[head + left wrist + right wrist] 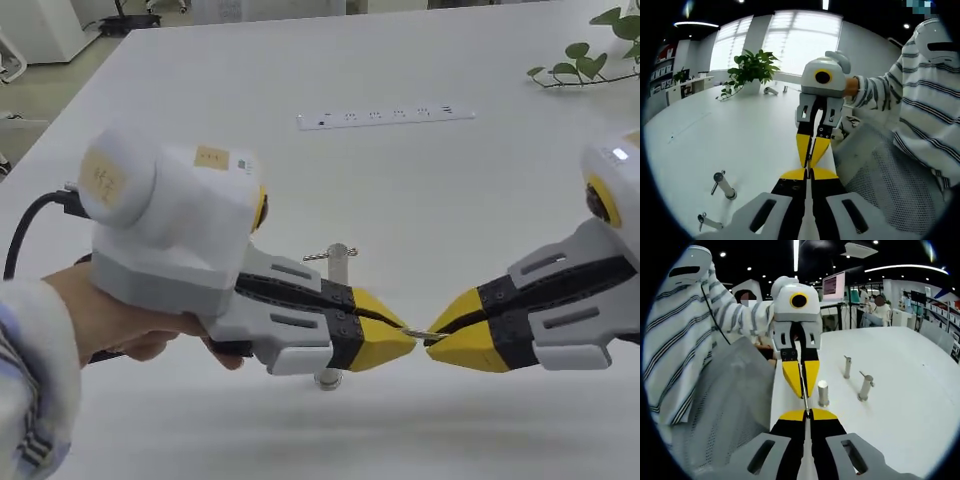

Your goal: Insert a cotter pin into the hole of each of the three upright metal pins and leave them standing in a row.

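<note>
The left tool (407,338) and the right tool (433,343) meet tip to tip, both clamped on one cotter pin (420,334), just on the person's side of an upright metal pin (338,266) on the tabletop (420,210). The left tool's stickers (211,157) are illegible.

White worktable (500,70) on which a white power strip (386,117) is laid, backed by large bright windows (800,37) and a leafy potted plant (752,69), with a monitor (834,286) and ceiling strip lights (900,268) seen beyond.
</note>
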Motion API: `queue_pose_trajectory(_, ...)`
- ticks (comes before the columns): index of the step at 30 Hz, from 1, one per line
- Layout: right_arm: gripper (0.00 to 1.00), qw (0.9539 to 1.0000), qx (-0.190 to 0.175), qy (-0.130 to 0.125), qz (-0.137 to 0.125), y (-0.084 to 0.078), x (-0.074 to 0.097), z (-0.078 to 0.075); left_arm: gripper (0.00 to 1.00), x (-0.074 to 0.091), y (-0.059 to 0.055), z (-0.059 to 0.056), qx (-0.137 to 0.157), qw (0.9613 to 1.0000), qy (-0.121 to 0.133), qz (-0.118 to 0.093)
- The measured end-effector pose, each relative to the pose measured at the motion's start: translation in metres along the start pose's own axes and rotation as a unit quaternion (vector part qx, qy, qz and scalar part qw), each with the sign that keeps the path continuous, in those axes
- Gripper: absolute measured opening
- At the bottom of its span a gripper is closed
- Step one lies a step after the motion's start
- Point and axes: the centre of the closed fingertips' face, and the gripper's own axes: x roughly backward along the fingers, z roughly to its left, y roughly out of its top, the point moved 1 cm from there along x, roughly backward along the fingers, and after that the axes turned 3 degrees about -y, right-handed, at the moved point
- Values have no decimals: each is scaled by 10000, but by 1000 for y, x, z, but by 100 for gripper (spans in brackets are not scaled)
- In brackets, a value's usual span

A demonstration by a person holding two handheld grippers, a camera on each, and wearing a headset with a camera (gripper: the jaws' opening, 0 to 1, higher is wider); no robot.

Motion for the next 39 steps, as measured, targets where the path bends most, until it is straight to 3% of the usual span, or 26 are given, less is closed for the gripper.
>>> queue_pose_trajectory(9, 4, 9998, 13, 78, 170, -4, 1, 3, 1, -2, -6, -4, 27, 9999, -17, 95)
queue_pose_trajectory(22, 4, 9994, 22, 66, 340, -7, -3, -3, 6, 4, -15, 1, 79, 9997, 174, 142)
queue_pose_trajectory(25, 4, 9992, 23, 60, 395, -8, -4, -6, 12, 8, -17, 7, 5, 9994, 330, 126)
queue_pose_trajectory(31, 4, 9969, -48, -128, 771, -19, -7, -17, 19, 21, -23, 21, -107, 9973, 715, 116)
queue_pose_trajectory(39, 4, 9944, 23, -190, 1040, -27, -15, -21, 22, 32, -43, 34, -13, 9941, 1055, 244)
